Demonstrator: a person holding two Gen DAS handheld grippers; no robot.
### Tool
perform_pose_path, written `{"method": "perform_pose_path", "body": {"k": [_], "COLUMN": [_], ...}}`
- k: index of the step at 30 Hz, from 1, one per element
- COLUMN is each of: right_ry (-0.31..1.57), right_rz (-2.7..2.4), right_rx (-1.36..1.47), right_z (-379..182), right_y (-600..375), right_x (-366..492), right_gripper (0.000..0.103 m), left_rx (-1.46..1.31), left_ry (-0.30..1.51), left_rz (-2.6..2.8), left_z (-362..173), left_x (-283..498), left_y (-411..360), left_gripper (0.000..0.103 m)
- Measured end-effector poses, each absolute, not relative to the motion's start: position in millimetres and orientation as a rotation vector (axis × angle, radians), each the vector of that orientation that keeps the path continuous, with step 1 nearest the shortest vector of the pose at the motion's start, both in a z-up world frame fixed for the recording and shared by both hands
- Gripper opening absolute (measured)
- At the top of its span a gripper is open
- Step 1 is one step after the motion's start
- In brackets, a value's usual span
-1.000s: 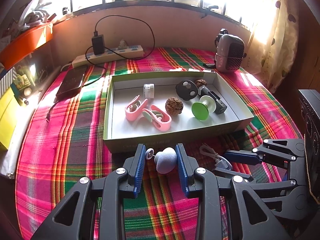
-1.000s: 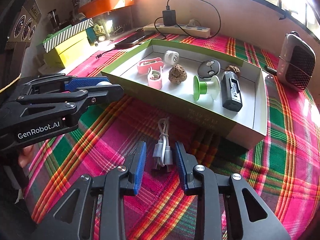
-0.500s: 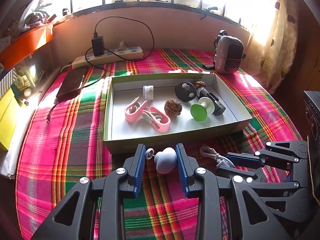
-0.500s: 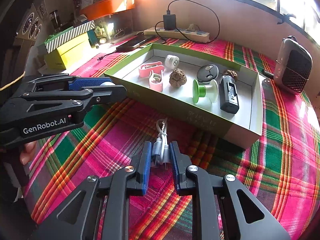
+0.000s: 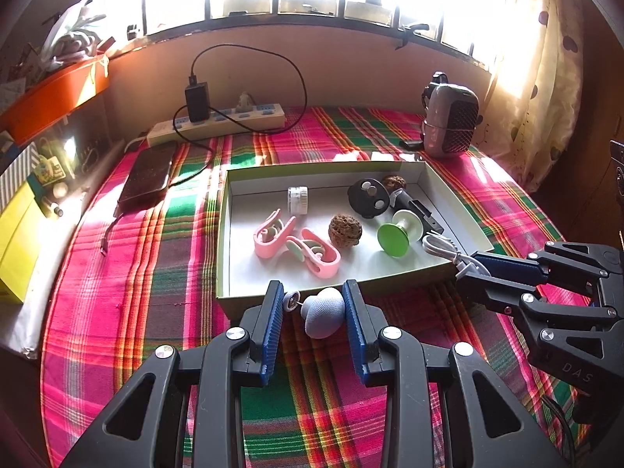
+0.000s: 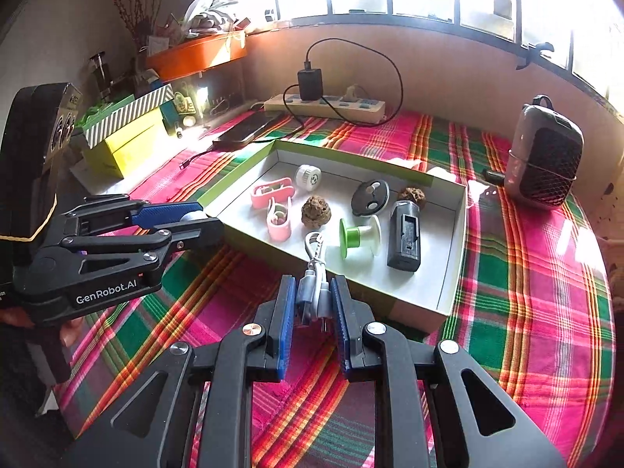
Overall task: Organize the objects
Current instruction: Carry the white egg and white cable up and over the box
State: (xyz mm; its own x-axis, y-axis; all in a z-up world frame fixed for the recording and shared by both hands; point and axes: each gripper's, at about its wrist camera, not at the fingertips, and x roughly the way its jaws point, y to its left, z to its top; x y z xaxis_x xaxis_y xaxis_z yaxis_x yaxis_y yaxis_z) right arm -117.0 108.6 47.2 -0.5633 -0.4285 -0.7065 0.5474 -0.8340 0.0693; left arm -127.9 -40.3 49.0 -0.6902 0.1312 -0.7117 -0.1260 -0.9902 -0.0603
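A shallow green-rimmed box [image 5: 222, 234] [image 6: 452, 273] lies on the plaid cloth and holds pink clips [image 5: 273, 234], a walnut [image 5: 345, 231], a green spool [image 5: 394, 238], a black disc [image 5: 368, 197] and a black device [image 6: 403, 236]. My left gripper [image 5: 311, 312] is shut on a pale blue-grey mushroom-shaped thing [image 5: 324, 312], held just in front of the box's near wall. My right gripper [image 6: 312, 304] is shut on a coiled white USB cable [image 6: 312, 273], lifted above the box's near edge; it shows in the left wrist view [image 5: 444, 247].
A power strip [image 5: 218, 124] with a black charger, a dark phone [image 5: 146, 175], a grey mesh speaker [image 5: 448, 121] [image 6: 546, 163] and yellow boxes [image 6: 124, 144] surround the box. A curtain hangs at the right.
My right gripper shut on the white cable, lifted it off the cloth and carried it forward over the box's near edge. My left gripper stayed shut on the mushroom-shaped thing.
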Motion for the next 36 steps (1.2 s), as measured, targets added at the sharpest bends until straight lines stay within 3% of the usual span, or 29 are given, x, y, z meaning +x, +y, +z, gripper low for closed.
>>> {"method": "perform_pose_path", "body": {"k": [36], "right_ry": [0.199], "right_rz": [-2.332], "right_rx": [1.112], "right_z": [36], "right_y": [63], "right_x": [-235], "right_gripper": [0.02], "left_rx": [-1.285], "left_ry": [-0.046], "left_rz": [2.757], "left_z": [22], "left_x": [-184], "left_y": [-53], "left_gripper": [0.029]}}
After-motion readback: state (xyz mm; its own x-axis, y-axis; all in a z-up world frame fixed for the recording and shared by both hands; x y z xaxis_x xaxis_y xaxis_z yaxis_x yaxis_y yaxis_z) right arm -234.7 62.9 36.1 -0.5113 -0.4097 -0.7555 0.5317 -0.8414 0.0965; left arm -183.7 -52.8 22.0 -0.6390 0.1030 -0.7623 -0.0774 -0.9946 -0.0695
